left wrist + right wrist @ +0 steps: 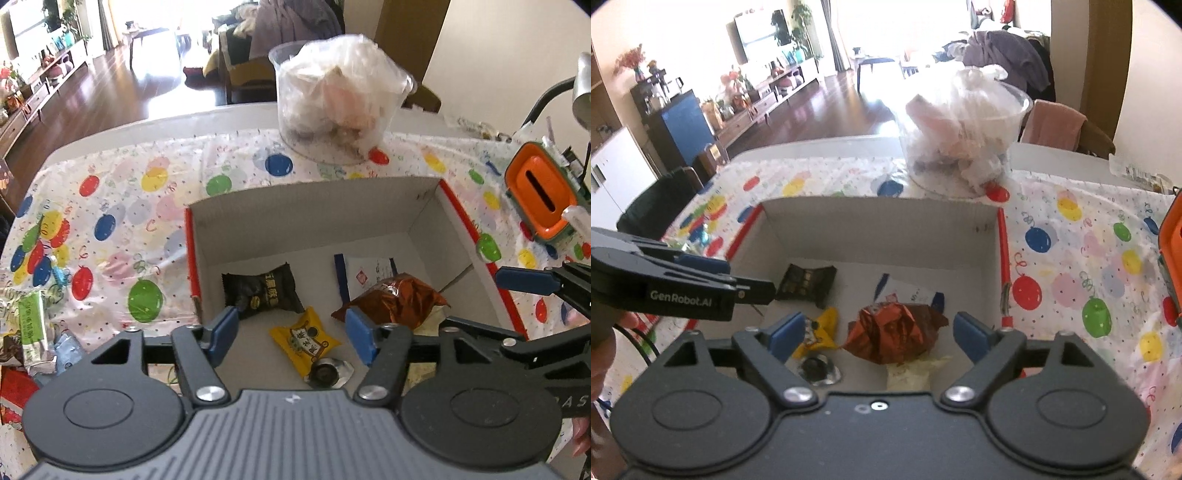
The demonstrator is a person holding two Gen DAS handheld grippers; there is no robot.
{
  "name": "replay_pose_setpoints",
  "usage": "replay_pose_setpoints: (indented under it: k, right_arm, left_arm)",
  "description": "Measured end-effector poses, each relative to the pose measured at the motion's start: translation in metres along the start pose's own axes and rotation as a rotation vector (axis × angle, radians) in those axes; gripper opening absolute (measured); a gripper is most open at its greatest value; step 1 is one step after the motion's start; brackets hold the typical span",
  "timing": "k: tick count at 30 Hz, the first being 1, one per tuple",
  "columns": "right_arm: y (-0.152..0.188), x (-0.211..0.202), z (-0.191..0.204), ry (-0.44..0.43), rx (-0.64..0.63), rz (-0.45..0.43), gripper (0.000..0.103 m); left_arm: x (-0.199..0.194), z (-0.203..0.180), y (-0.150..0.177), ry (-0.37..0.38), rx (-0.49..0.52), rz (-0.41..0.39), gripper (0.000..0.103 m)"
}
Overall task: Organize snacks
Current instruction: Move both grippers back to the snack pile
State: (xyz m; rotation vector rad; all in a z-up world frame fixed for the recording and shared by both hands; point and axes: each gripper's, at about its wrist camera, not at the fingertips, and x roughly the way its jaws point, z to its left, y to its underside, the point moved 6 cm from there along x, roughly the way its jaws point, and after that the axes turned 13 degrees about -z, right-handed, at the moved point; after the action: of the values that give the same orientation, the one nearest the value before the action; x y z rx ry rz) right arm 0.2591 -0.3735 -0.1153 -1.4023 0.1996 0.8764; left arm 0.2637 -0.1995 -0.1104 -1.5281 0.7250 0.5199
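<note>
An open cardboard box (303, 206) (879, 221) with red edges sits on the balloon-print tablecloth. Inside lie a black snack packet (264, 290) (807, 284), a yellow packet (304, 338) (822, 328), a copper foil packet (395, 301) (894, 332), a white and blue packet (369, 275), a small silver foil piece (327, 373) (818, 369) and a pale packet (910, 373). My left gripper (291, 334) is open and empty above the box's near side. My right gripper (879, 334) is open and empty above the copper packet. Each gripper shows at the edge of the other's view.
A clear plastic tub (340, 107) (964, 140) stuffed with plastic bags stands behind the box. An orange and green container (541, 195) is at the right. Loose snack packets (33, 328) lie on the cloth at the left.
</note>
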Motion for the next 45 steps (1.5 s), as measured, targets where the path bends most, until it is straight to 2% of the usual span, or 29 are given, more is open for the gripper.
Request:
replay_pose_setpoints:
  k: [7,9,13,17,22,30,38,45]
  right_arm:
    - [-0.006,-0.017,0.015,-0.043,0.018,-0.045,0.092]
    - [-0.008,-0.022,0.020,-0.055,0.021,-0.058,0.098]
    - [-0.011,-0.028,0.034,-0.090,0.021,-0.079,0.100]
    - [-0.015,-0.032,0.051,-0.129,0.014,-0.096,0.103]
    - [-0.020,-0.029,0.080,-0.175,-0.016,-0.097,0.103]
    - [-0.018,-0.011,0.124,-0.194,-0.042,-0.074,0.103]
    - [-0.020,0.019,0.167,-0.177,-0.027,-0.047,0.103]
    - [-0.024,0.054,0.212,-0.174,-0.061,-0.016,0.103]
  left_arm:
    - [-0.032,0.008,-0.001,0.005,-0.004,-0.072,0.068]
    - [-0.041,0.011,0.000,-0.001,-0.005,-0.094,0.070]
    - [-0.058,0.018,0.001,-0.002,-0.007,-0.129,0.070]
    - [-0.076,0.027,0.003,-0.017,-0.014,-0.177,0.079]
    - [-0.091,0.046,0.008,-0.040,-0.047,-0.209,0.081]
    - [-0.106,0.100,0.024,-0.087,-0.116,-0.236,0.081]
    - [-0.121,0.164,0.037,-0.147,-0.108,-0.232,0.081]
    - [-0.119,0.216,0.052,-0.147,-0.084,-0.213,0.081]
